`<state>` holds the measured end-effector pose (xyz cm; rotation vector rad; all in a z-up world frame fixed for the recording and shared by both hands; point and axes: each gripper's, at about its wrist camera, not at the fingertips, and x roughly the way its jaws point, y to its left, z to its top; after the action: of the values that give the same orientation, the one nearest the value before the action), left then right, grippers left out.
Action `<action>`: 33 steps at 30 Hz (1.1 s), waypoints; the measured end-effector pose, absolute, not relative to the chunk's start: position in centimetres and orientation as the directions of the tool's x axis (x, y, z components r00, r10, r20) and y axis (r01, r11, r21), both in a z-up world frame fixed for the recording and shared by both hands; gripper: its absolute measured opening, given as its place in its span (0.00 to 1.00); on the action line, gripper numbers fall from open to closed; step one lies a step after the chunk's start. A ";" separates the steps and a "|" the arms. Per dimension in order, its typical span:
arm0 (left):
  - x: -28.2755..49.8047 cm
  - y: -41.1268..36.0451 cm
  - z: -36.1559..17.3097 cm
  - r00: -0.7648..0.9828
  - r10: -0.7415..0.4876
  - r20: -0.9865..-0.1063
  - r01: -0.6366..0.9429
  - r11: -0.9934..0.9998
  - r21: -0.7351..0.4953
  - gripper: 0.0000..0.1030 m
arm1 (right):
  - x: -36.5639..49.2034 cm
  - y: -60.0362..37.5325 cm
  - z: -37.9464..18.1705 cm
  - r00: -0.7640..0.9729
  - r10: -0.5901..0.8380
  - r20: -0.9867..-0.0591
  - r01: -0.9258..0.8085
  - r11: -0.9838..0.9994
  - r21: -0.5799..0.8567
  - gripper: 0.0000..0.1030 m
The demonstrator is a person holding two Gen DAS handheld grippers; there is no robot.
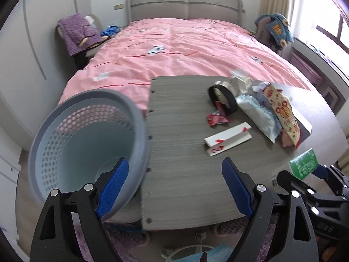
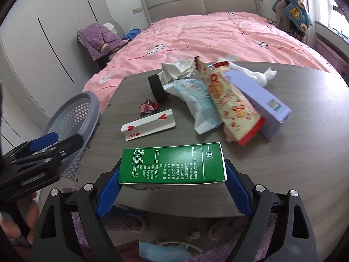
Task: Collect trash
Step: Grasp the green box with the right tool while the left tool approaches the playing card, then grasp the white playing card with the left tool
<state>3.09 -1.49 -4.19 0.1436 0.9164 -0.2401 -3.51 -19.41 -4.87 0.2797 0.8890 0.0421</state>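
Observation:
My right gripper [image 2: 173, 171] is shut on a green box [image 2: 172, 163], its blue pads on the box's two ends, holding it just above the grey table [image 2: 305, 152]. The box [image 1: 303, 163] also shows at the right edge of the left wrist view. My left gripper [image 1: 174, 166] stands wide open at the table's left edge, one pad inside the grey perforated basket [image 1: 135, 118] and the other over the tabletop. Farther back on the table lie a folded playing card [image 2: 150, 124], a red wrapper [image 2: 147, 107], a black ring [image 2: 158, 89], snack bags [image 2: 231, 102] and crumpled tissue [image 2: 261, 74].
A lilac box [image 2: 261, 96] leans under the snack bags. A bed with a pink cover [image 1: 174, 50] stands right behind the table. A purple garment [image 1: 76, 32] lies on a stand at the bed's left. White wardrobe doors fill the left side.

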 end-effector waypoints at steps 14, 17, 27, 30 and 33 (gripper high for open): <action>8.4 -8.5 -7.7 0.463 -0.260 -0.847 0.452 0.891 -0.027 0.81 | -6.3 -24.2 -3.6 0.674 0.163 -0.721 0.116 0.940 0.321 0.82; 8.9 -9.2 -8.5 0.452 -0.255 -0.855 0.459 0.888 -0.022 0.81 | -6.4 -24.7 -3.6 0.678 0.173 -0.714 0.118 0.934 0.338 0.82; 8.8 -10.9 -9.2 0.470 -0.228 -0.853 0.489 0.872 0.037 0.80 | -6.6 -25.8 -3.8 0.681 0.184 -0.709 0.133 0.921 0.366 0.82; 8.6 -10.8 -9.4 0.452 -0.231 -0.861 0.489 0.872 0.022 0.68 | -6.6 -26.0 -3.9 0.681 0.186 -0.709 0.137 0.918 0.373 0.82; 8.5 -10.5 -9.7 0.439 -0.225 -0.870 0.471 0.882 0.010 0.51 | -6.5 -26.1 -3.9 0.679 0.187 -0.710 0.138 0.917 0.374 0.82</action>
<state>8.52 -10.46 -9.70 0.2674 1.0304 -0.4386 -6.55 -26.07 -3.92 0.4214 0.8302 0.0282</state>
